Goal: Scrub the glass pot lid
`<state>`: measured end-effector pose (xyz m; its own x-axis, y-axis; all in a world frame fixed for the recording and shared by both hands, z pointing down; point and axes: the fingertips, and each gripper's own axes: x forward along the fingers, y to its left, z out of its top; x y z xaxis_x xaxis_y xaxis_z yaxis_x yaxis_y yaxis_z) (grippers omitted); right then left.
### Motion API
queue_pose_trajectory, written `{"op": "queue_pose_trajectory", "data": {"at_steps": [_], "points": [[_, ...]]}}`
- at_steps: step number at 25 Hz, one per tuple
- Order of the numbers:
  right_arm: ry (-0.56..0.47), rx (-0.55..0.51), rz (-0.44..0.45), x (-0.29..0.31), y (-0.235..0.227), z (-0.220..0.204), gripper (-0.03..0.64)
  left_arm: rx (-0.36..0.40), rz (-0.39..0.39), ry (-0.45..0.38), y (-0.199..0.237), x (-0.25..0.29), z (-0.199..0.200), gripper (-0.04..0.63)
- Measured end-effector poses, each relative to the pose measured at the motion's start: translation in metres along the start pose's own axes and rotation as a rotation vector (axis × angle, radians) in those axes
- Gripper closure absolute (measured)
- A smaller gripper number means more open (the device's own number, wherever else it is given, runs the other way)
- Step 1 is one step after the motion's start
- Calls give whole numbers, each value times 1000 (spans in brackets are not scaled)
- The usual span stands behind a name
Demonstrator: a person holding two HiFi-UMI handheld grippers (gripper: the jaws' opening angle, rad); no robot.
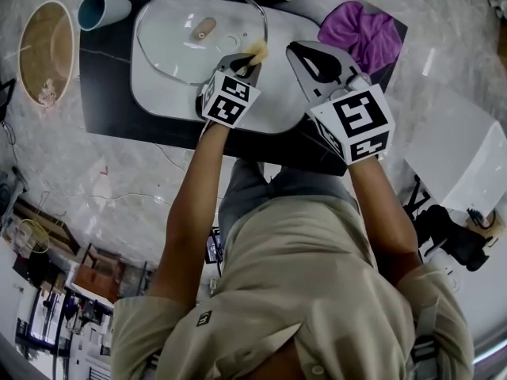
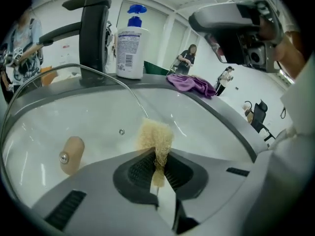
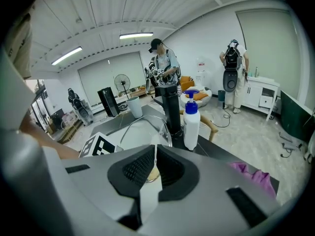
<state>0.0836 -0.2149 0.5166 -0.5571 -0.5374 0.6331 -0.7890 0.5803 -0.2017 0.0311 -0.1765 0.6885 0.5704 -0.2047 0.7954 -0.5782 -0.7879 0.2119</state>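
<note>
1. Left gripper (image 2: 156,155): jaws clamped on a tan, fibrous scrubber (image 2: 155,135), tuft sticking out forward so it can rub the glass.
2. Glass pot lid (image 1: 170,47): lies in the white sink (image 1: 273,113), at 11 o'clock in the head view. It is clear and smooth, with a wooden knob (image 2: 72,154) facing up.
3. The scrubber sits at the lid's 4 o'clock edge; contact unclear.
4. Right gripper (image 3: 150,166): jaws together, empty, held aside at 3 o'clock of the left one.
5. Crumpled purple cloth (image 1: 360,34) at 1 o'clock.

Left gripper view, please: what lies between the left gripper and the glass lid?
A yellow scrub pad, pinched in the left gripper, as that view shows.
</note>
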Motion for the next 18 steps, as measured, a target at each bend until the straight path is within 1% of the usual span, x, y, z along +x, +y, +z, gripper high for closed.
{"op": "queue_pose_trajectory", "data": {"at_steps": [2, 13, 16, 18], "points": [[0, 1, -2, 0, 0, -1, 589, -14, -3, -7, 1, -1, 0, 554], [-5, 6, -5, -2, 0, -1, 589, 0, -7, -4, 6, -9, -1, 554], [-5, 9, -4, -2, 0, -2, 589, -1, 17, 6, 19, -16, -8, 554], [-4, 11, -5, -1, -1, -4, 589, -15, 53, 14, 38, -23, -15, 554]]}}
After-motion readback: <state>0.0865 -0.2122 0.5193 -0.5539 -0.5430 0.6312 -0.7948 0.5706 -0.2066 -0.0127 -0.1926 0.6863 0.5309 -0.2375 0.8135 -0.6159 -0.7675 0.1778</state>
